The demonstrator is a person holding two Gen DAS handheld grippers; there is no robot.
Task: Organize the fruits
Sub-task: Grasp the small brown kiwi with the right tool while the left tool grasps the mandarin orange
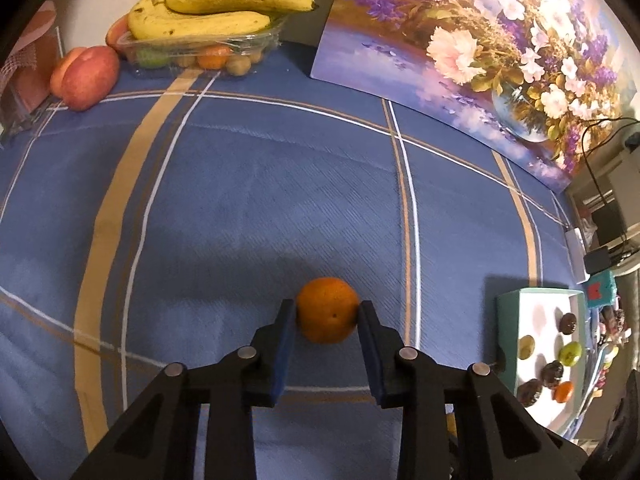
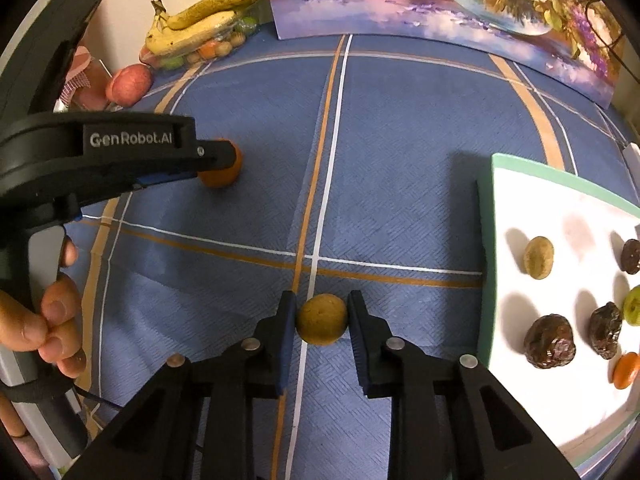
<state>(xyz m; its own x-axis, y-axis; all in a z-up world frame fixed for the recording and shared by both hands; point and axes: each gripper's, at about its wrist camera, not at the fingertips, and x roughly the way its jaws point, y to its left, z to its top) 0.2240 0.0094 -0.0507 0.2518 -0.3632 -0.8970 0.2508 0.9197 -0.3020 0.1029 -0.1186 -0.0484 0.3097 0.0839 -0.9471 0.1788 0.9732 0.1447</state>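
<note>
Left wrist: jaws clamp a dimpled round orange (image 1: 327, 310); right's pinch a matte tan ball (image 2: 321, 319).

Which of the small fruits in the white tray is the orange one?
The one at the tray's near right corner, cut by the picture's edge. The others are dark brown, tan or green.

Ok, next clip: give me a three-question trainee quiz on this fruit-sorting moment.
1. True or false: the left gripper is shut on the orange.
2. What does the right gripper hold: A) a banana, B) a small round yellow-brown fruit, C) nothing?
3. Fill in: the bananas lie on top of a clear plastic ____.

Key: 1 true; 2 B; 3 container.
</note>
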